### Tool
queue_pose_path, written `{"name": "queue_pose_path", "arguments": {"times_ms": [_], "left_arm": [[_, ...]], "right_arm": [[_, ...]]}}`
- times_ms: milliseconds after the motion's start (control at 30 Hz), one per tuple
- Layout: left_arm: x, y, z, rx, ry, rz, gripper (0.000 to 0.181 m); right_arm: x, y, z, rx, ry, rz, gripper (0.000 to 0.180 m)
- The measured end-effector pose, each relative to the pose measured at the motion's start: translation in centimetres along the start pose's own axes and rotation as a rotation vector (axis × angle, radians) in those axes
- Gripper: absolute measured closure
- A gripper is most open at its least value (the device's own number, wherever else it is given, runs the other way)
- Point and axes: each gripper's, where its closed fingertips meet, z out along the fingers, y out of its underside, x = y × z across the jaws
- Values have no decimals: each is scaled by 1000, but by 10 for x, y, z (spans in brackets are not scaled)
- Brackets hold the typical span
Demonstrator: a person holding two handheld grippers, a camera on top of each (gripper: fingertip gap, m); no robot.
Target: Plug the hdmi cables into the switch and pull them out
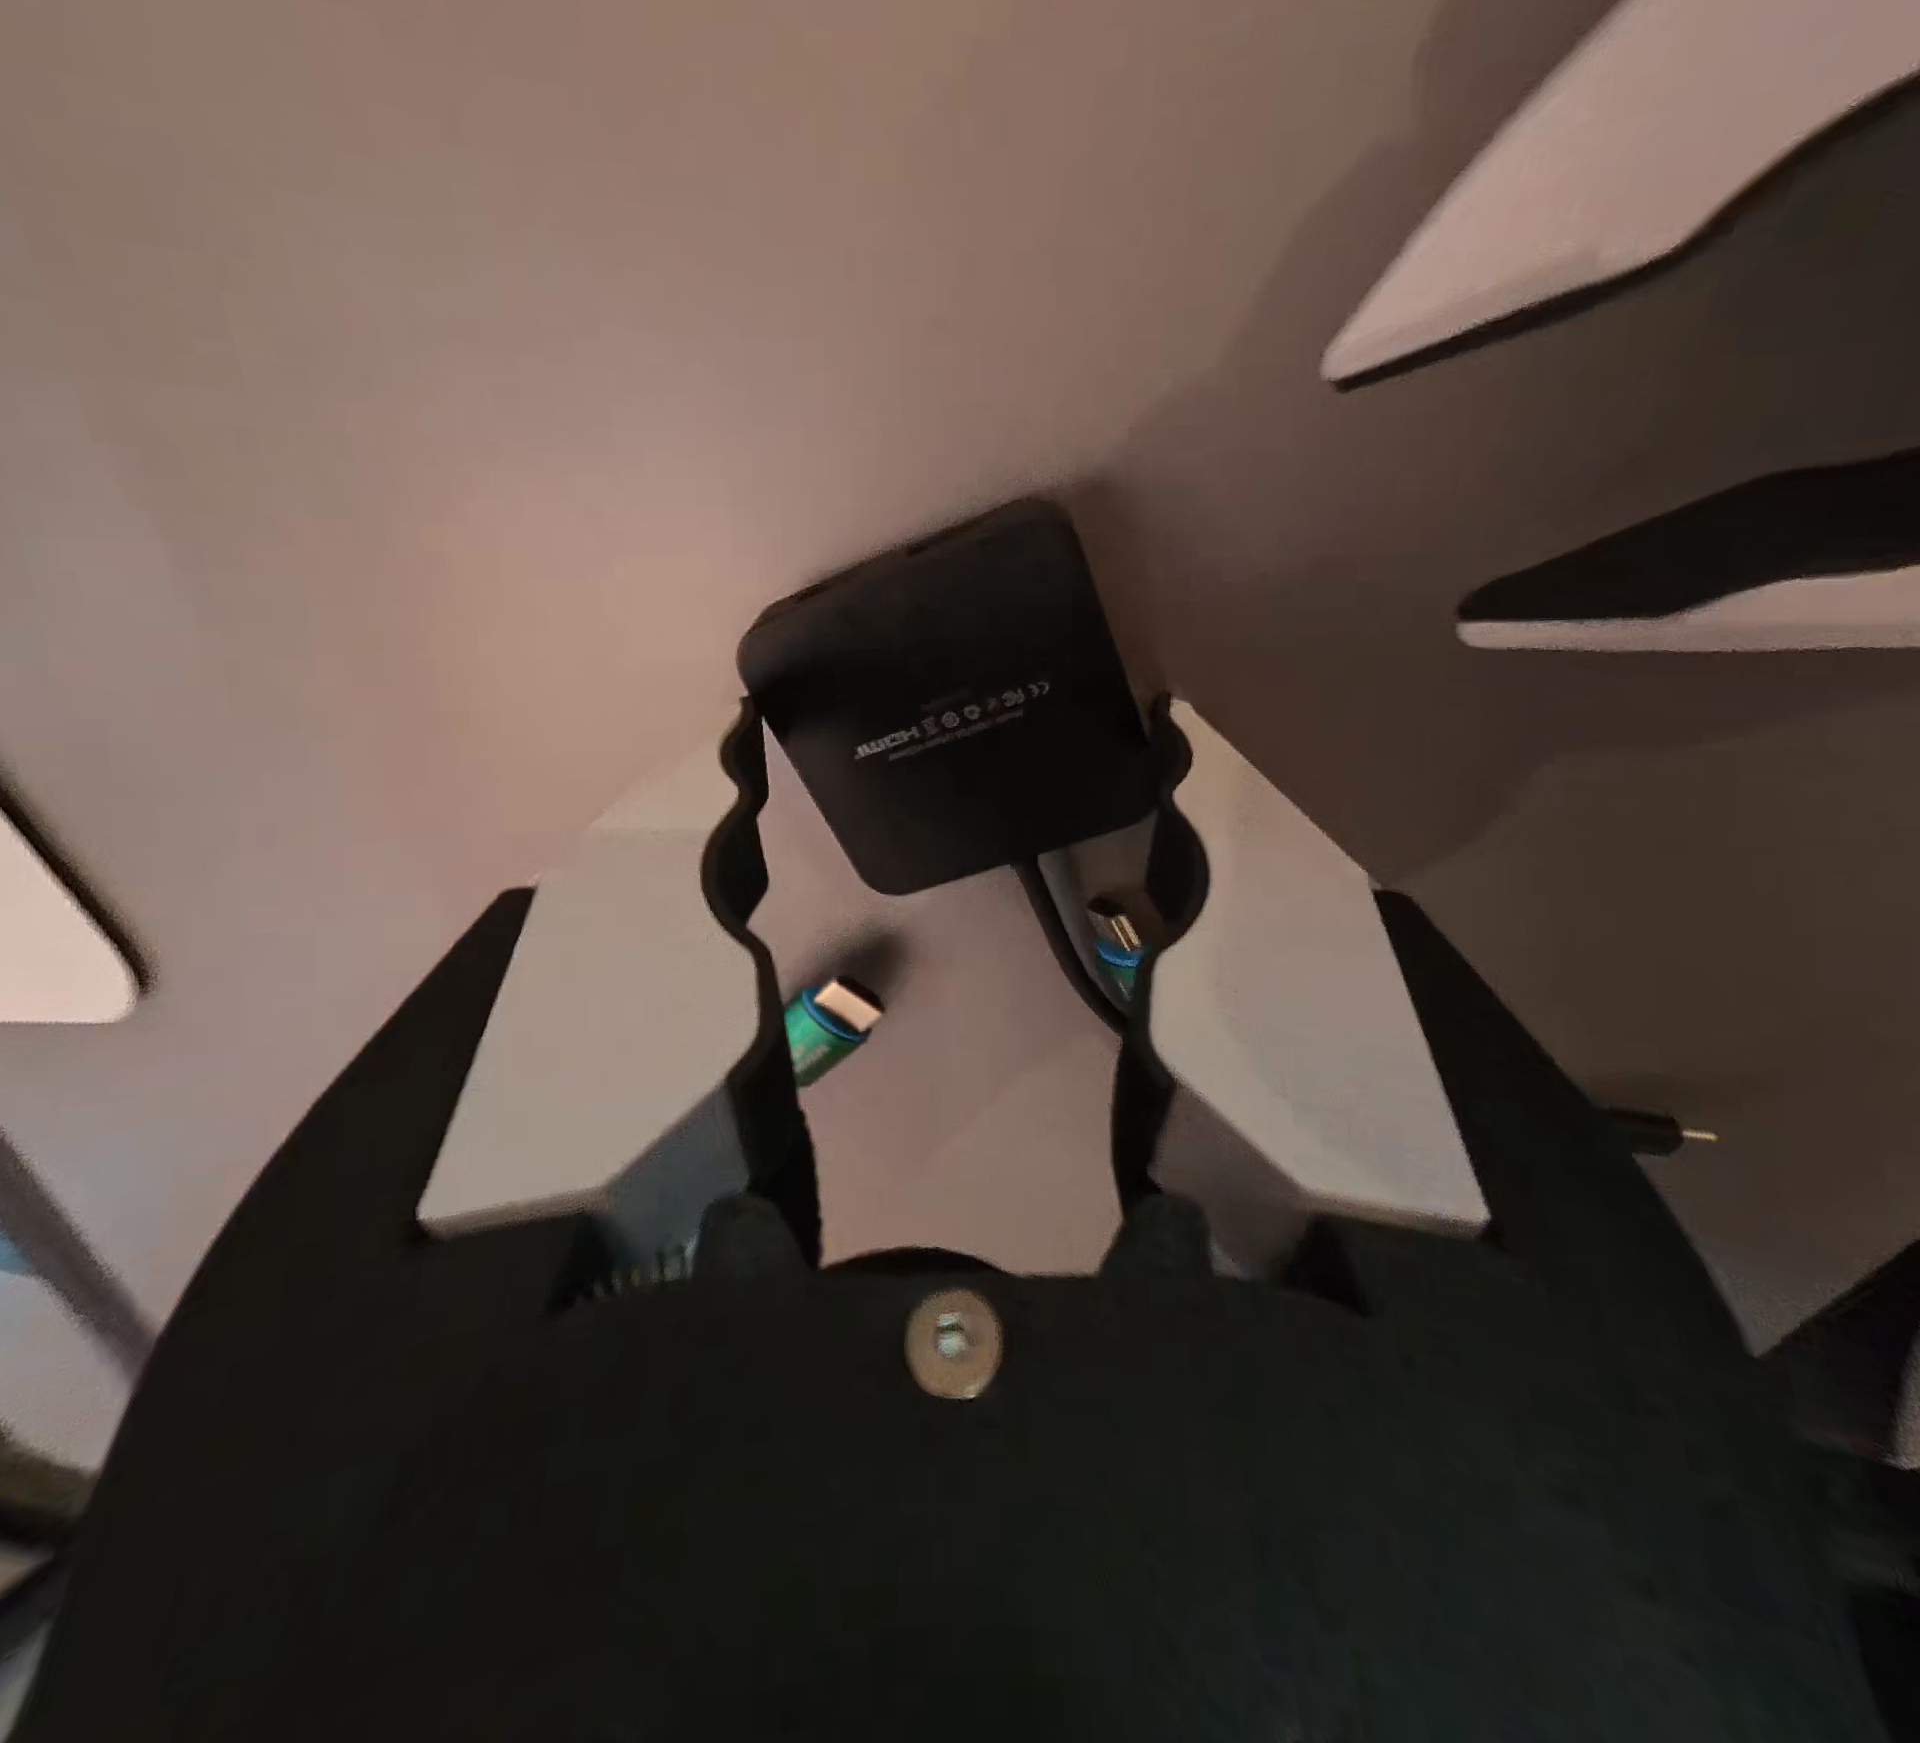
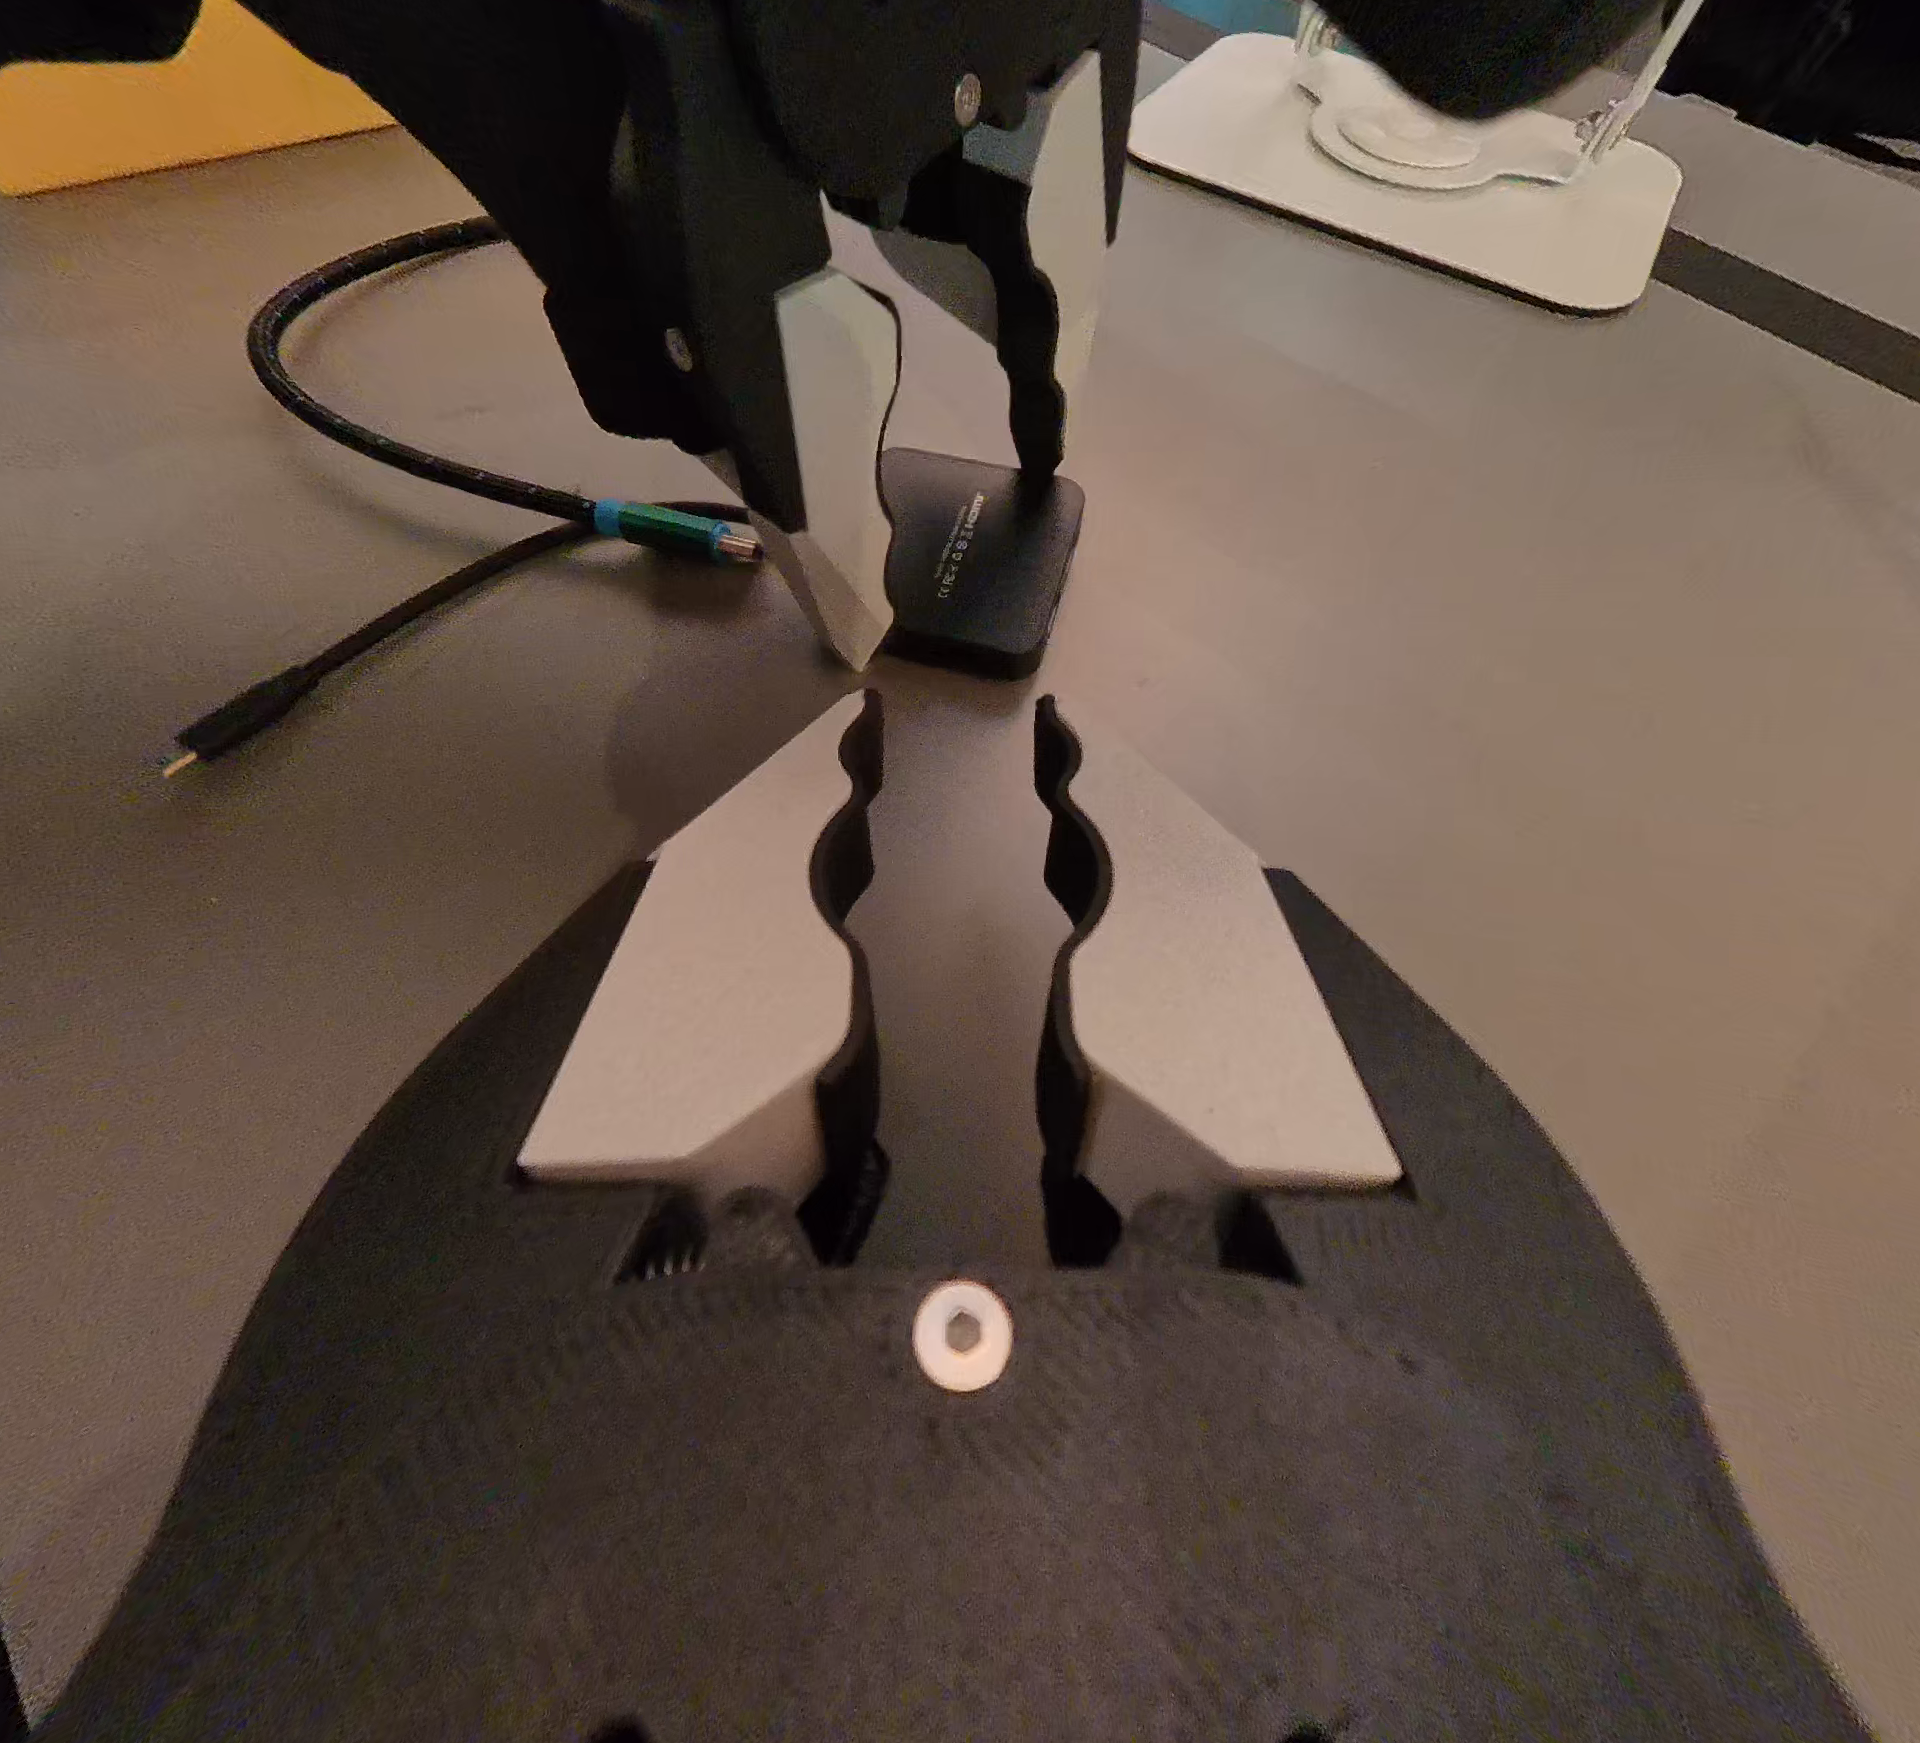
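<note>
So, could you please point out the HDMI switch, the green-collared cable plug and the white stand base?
HDMI switch (image 2: pixel 977 571): right wrist view, top face.
Green-collared cable plug (image 2: pixel 665 527): right wrist view, green collar.
White stand base (image 2: pixel 1455 207): right wrist view, flat plate.

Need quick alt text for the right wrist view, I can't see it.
The left gripper straddles the black switch on the grey table, fingers at its sides. The right gripper hovers open just short of it; a green-tipped HDMI cable lies unplugged left.
</note>
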Motion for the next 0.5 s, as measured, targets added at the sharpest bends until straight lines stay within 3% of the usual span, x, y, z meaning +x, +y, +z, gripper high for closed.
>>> {"name": "queue_pose_path", "arguments": {"times_ms": [300,500], "left_arm": [[24,-27,-5,24,-57,367,110],[33,-25,-14,124,-31,332,114]], "right_arm": [[6,3,-3,-6,7,13,151],[8,4,-5,-5,4,19,151]]}}
